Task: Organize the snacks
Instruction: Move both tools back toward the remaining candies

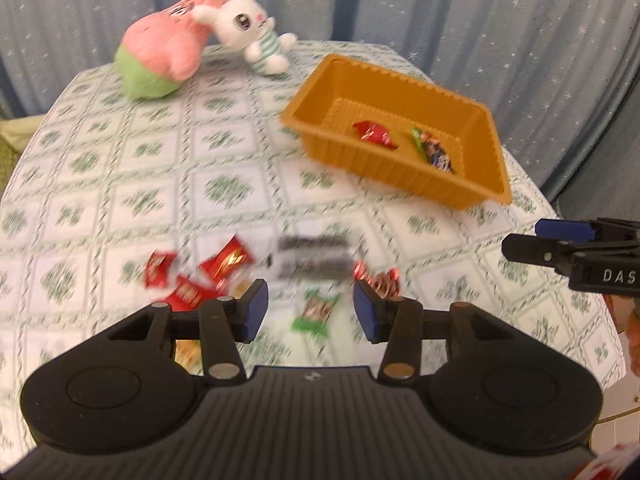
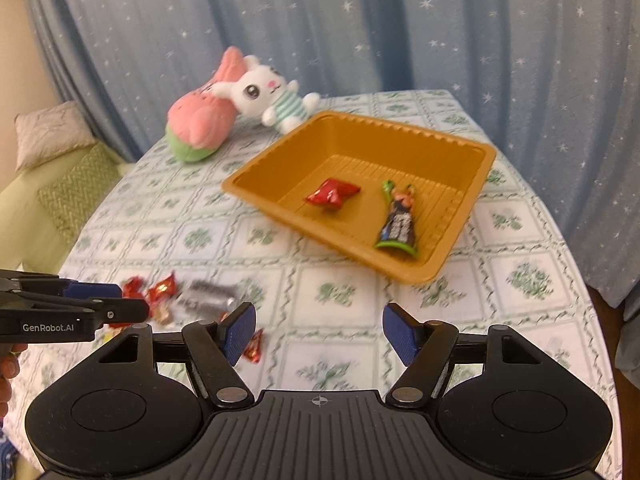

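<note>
Looking thru the left wrist view: left claw (image 1: 311,311) is hanging released over the table (image 1: 120,184), jaws apart w/ nothing pinched btwn them. Below the gap a green snack packet (image 1: 315,313) is lying on the cloth, not touched. Red snack packets (image 1: 200,276) are sitting scattered to the left of it, blurred; a dark grey packet (image 1: 314,258) is lying just beyond, too smeared to read. Orange tray (image 1: 404,136) is sitting further back on the right, holding a red candy (image 1: 374,134) and a dark long packet (image 1: 434,150). Pink-green plush (image 1: 168,48) and white bunny plush (image 1: 250,28) are leaning together at the far edge. Right claw (image 1: 536,240) is poking in from the right edge.

Right wrist view: right claw (image 2: 319,334) is hanging released too, jaws wide, only bare cloth btwn them. One small red candy (image 2: 255,346) is lying just beside its left pad. Tray is sitting ahead, well apart, w/ the same 2 snacks inside. Left claw is coming in at left over the loose pile. Blue starry curtain (image 2: 360,20) is hanging behind; a sofa w/ cushions (image 2: 52,168) is showing at left.
</note>
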A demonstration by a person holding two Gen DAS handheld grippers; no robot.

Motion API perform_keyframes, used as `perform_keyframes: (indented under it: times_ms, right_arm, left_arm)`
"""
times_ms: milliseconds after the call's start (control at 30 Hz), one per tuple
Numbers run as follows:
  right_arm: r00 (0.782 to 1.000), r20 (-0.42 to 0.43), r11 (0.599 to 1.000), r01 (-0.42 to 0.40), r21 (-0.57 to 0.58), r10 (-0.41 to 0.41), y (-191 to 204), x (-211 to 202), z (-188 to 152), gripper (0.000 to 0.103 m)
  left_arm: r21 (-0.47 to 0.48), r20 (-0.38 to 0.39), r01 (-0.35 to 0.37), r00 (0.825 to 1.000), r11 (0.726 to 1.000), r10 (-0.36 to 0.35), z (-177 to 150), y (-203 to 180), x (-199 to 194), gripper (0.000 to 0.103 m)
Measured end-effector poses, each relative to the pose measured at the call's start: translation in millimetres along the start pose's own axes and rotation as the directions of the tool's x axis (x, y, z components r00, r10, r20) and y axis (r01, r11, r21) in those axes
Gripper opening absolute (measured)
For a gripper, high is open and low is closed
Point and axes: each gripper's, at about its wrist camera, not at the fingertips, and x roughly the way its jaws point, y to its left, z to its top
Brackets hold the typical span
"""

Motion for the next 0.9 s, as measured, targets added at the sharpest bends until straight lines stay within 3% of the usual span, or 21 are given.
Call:
perform_keyframes:
  times_ms: [500, 900]
  right_arm:
    - [0.995, -0.082, 0.994, -0.069, -0.083, 0.062, 32.3, 9.1, -27.3, 0.07]
    - [0.989, -0.126, 0.963, -0.106, -0.248, 0.077, 58.1, 30.7, -47.3, 0.07]
  left_arm:
    - [-0.079, -0.018, -0.073, 0.997, 0.994, 0.071, -45.3, 27.2, -25.0, 0.043]
    - [-0.129, -0.036, -0.125, 0.992, 0.984, 0.122, -68.7, 43.7, -30.2, 0.043]
